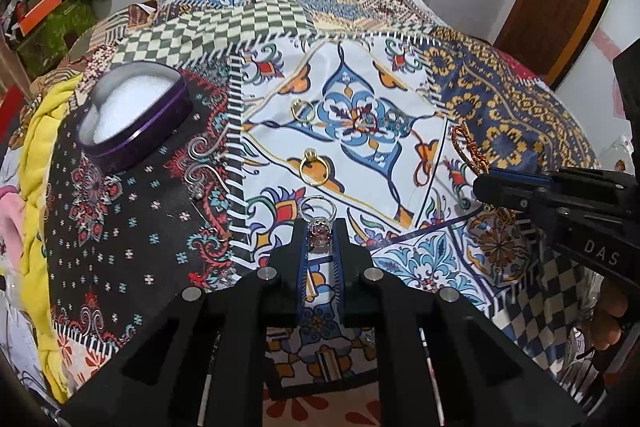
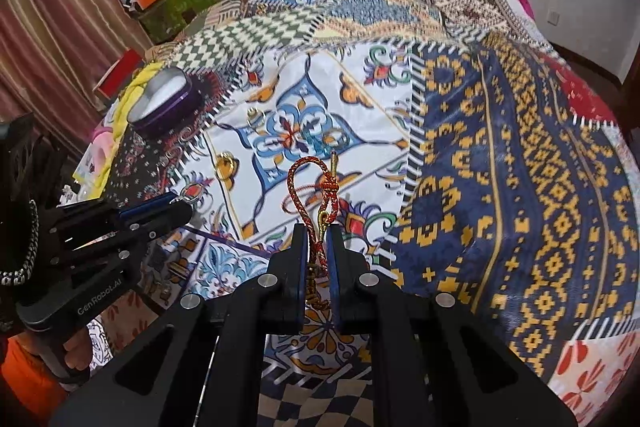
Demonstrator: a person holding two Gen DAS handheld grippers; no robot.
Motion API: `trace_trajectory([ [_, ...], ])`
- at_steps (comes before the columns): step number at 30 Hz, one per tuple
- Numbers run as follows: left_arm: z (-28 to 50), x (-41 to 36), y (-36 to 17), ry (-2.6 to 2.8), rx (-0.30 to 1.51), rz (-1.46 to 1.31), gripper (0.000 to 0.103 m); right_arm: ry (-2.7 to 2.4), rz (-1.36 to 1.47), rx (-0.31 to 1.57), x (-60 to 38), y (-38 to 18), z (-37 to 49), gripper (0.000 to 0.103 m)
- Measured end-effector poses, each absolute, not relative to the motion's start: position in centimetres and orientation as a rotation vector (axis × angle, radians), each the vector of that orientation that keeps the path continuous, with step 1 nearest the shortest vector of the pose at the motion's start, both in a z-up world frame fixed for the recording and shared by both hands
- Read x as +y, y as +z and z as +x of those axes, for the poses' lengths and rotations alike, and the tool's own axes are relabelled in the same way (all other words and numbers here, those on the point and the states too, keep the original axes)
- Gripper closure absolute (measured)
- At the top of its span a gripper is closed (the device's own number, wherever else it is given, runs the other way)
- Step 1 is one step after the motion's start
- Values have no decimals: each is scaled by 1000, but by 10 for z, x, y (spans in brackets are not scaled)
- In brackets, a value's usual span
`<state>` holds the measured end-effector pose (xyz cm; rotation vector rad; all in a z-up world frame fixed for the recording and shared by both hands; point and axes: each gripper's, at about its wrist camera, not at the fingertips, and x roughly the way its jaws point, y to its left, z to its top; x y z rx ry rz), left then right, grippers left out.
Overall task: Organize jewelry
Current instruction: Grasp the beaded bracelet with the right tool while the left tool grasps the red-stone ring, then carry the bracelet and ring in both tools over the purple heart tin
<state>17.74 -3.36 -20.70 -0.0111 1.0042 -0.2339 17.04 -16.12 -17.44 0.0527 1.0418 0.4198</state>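
1. The silver ring (image 1: 319, 214) with a pink stone was pinched between the tips of the left gripper (image 1: 320, 233), its band sticking out forward over the white flowered panel of the bedspread (image 1: 516, 107), toward the near edge of the bed.
2. The right gripper (image 2: 318, 233) was pressed together on a red-and-gold braided cord bracelet (image 2: 316, 187), whose loop and small gold clasp stood up past the fingertips over the same white panel.
3. In the left wrist view, the right gripper (image 1: 486, 183) came in from the right edge, with the bracelet's cord (image 1: 468, 147) curling out of its tip.
4. In the right wrist view, the left gripper (image 2: 182, 203) reached in from the left with the ring (image 2: 191, 191) at its tip.
5. A gold ring with a pale stone (image 1: 313, 169) lay flat on the white panel just beyond the held ring.
6. A second, thinner gold ring (image 1: 303, 111) lay farther back on that panel, well apart from the first.
7. A silver ring (image 1: 197, 190) lay on the dark patterned panel to the left, hard to make out against the print.
8. A purple heart-shaped tin (image 1: 134, 119) with white padding inside sat open on the dark panel near the bed's left edge.
9. A yellow cloth (image 1: 38, 163) lay bunched along the left edge beside the tin.
10. A hand (image 2: 84, 349) gripped the left tool's handle at the lower left.
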Motion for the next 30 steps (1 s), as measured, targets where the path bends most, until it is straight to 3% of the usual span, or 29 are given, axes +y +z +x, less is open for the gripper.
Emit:
trace_trajectory([
  [16,162,14,-134,-132,784,-68,92,486,8,852,-117,-105,172,95],
  [30,160,72,-109,-34,683,-111,92,566,-48,723,-62,-65,194,95],
])
